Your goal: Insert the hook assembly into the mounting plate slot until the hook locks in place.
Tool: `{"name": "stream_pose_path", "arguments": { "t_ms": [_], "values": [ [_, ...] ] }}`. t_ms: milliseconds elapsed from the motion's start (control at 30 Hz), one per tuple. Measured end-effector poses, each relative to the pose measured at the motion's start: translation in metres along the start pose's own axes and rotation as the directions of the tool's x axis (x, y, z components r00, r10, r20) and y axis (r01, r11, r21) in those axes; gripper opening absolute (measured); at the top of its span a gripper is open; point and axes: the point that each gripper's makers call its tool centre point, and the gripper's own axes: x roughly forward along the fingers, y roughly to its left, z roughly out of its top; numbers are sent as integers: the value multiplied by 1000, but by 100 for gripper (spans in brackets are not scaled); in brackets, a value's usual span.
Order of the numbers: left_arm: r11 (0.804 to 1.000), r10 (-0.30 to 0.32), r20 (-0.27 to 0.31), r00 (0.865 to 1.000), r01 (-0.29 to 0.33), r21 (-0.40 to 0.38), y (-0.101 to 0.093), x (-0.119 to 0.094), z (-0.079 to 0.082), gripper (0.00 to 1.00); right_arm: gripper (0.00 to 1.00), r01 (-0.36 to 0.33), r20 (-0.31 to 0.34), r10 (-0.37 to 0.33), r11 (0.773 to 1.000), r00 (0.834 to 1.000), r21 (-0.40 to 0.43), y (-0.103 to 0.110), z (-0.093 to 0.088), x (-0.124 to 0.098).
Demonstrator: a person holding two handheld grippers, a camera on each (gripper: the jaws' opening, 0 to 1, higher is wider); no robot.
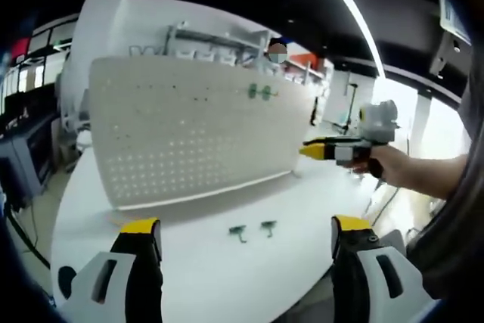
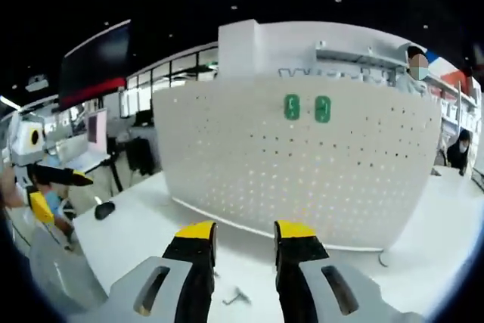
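Just ahead of the open, empty left hand-held gripper (image 1: pixel 246 236), two small dark metal hooks (image 1: pixel 252 229) lie on the white tabletop (image 1: pixel 197 270); light, rigid, likely best pinched across the shank. The right hand-held gripper (image 2: pixel 244 236) is also unclenched.

White table (image 1: pixel 204 262), upright pegboard (image 1: pixel 189 130) — 2 hooks (image 1: pixel 253 230) lying loose

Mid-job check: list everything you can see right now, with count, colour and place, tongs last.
Pegboard panel: one, white, perforated, upright on the table.
Hooks on panel: two, green, side by side near its top edge.
Loose hooks: two, dark green, lying on the table in front of the panel.
Table: one, white.
Small dark object: one, black, on the table left of the panel; too small to identify.
Left tongs: yellow-tipped, open, empty.
Right tongs: yellow-tipped, slightly apart, empty, pointing at the panel.
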Motion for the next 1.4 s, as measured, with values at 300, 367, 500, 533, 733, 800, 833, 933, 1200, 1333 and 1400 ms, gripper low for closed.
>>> {"name": "stream_pose_path", "arguments": {
  "t_ms": [300,367,500,533,733,800,833,933,1200,1333,1400],
  "values": [
    [999,-38,-40,998,38,-4,-8,7,-11,93,35,-52,-70,58,995,996,80,20,-46,-21],
    [999,-48,-47,998,48,-5,-10,9,-13,93,35,-60,-74,67,994,995,88,24,-50,-25],
    [998,-64,-61,996,63,-9,-13,13,-18,92,40,-81,-106,94,990,990,118,36,-64,-31],
    [998,-66,-63,996,65,-10,-13,13,-19,92,40,-83,-108,96,990,990,116,38,-66,-32],
    [996,-89,-97,991,89,-7,-16,19,-27,91,41,-126,-141,141,986,980,113,59,-77,-43],
    [995,-100,-121,988,100,-5,-15,24,-33,91,41,-136,-150,152,984,977,112,64,-82,-47],
    [994,-105,-131,986,107,4,-15,25,-35,90,41,-142,-153,159,983,975,118,67,-84,-49],
    [990,-124,-168,978,132,42,-14,34,-43,89,40,-160,-164,183,977,969,142,76,-91,-54],
    [973,-188,-242,952,215,87,-17,63,-59,85,39,-188,-162,219,964,962,189,87,-92,-60],
    [966,-227,-236,945,249,68,-19,79,-55,85,38,-184,-172,221,962,960,204,83,-96,-61],
    [961,-222,-253,942,255,106,-16,90,-57,84,38,-180,-175,217,961,960,209,80,-97,-61]
  ]
}}
